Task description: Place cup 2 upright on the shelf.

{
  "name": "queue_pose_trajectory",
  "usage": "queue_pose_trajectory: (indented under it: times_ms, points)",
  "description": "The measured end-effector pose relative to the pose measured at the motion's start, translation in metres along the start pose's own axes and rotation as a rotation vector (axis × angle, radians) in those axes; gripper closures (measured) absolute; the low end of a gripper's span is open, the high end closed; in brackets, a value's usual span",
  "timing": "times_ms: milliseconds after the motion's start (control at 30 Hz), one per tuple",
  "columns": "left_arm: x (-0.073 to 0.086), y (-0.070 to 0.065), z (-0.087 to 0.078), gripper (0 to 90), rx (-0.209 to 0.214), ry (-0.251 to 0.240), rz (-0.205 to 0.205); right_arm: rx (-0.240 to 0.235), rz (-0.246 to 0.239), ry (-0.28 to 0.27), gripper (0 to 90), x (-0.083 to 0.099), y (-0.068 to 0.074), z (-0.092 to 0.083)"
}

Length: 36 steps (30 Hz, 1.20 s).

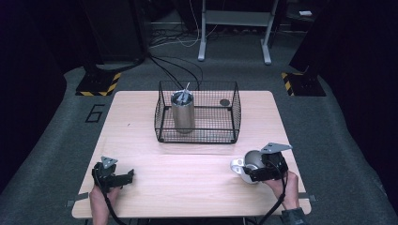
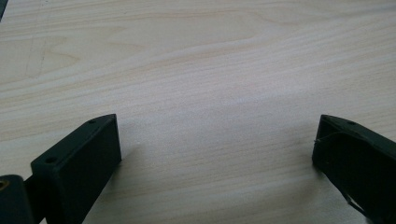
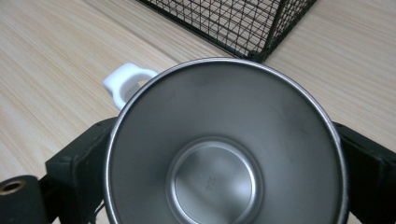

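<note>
A: Steel cup [image 3: 224, 154], in front of the wire basket [image 1: 197, 117], toward its right corner. Right gripper [image 1: 264, 169] jaws clasp its walls.

B: Handling?

A: Likely light, rigid, slick; gripping across the body suits. Mouth faces the gripper's camera, white handle [image 3: 125, 83] points left. Left gripper [image 1: 112, 176] wide open, empty.

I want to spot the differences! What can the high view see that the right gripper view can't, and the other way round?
High view alone: a tall steel tumbler standing in the black wire basket, and the left claw with jaws apart. Right gripper view alone: the bare inside bottom of the white-handled steel cup. Shared: cup, basket, pale wooden table, and the right claw around the cup.
</note>
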<state>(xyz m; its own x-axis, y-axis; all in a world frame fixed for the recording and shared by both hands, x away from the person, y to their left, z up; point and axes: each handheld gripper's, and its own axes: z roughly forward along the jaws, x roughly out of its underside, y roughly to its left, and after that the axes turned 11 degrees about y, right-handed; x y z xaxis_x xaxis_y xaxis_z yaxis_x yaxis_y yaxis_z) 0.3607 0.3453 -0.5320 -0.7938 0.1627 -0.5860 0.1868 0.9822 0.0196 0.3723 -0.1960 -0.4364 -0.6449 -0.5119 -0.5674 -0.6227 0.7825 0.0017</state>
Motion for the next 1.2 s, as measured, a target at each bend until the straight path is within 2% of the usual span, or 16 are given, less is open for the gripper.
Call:
queue_pose_trajectory:
  times_ms: [800,1100,1133,1200]
  points:
    - [0.000,0.000,0.000,1.1,0.000,-0.001,-0.001,-0.063,-0.066,0.006,5.6,-0.052,0.016,0.031]
    - [0.000,0.000,0.000,1.1,0.000,-0.001,-0.002,-0.072,-0.096,0.001,5.7,-0.071,0.019,0.038]
    - [0.000,0.000,0.000,1.2,0.000,-0.001,-0.001,-0.076,-0.099,0.013,5.7,-0.073,0.019,0.037]
    - [0.000,0.000,0.000,1.2,0.001,0.000,-0.002,-0.070,-0.097,-0.004,5.7,-0.076,0.020,0.038]
